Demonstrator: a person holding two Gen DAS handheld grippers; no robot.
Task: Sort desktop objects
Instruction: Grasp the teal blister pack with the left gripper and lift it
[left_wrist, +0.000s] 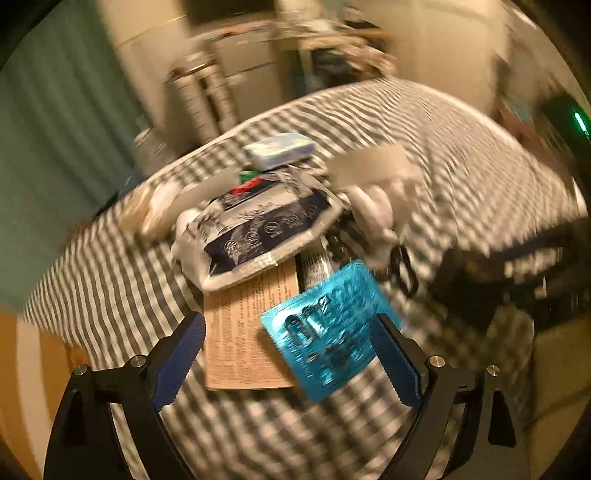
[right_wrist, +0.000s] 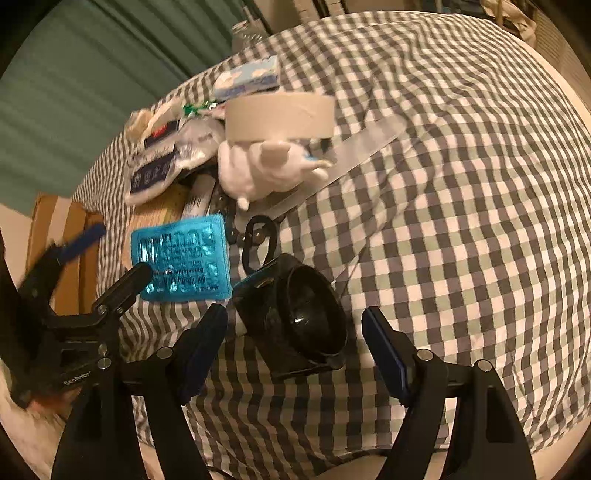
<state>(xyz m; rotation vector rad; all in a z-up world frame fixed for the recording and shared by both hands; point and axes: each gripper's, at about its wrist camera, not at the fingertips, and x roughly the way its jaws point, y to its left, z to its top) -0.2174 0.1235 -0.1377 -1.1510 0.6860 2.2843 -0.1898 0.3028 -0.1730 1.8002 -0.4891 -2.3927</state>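
A pile of desk objects lies on a checked cloth (right_wrist: 443, 184). A blue blister pack (left_wrist: 328, 328) (right_wrist: 183, 256) lies at the pile's near edge. My left gripper (left_wrist: 291, 354) is open, its fingers on either side of the pack and of a brown printed leaflet (left_wrist: 243, 332); the view is blurred. It also shows in the right wrist view (right_wrist: 110, 254). My right gripper (right_wrist: 295, 350) is open around a black round device (right_wrist: 295, 321) on the cloth. A white plush toy (right_wrist: 266, 170), a tape roll (right_wrist: 280, 116) and a printed pouch (left_wrist: 266, 232) lie behind.
A blue-white box (right_wrist: 251, 77) sits at the far side of the pile. A clear ruler (right_wrist: 362, 147) and black scissors (right_wrist: 258, 236) lie by the plush. A green curtain (right_wrist: 74, 92) hangs to the left. A cardboard box (right_wrist: 59, 251) stands below the table's left edge.
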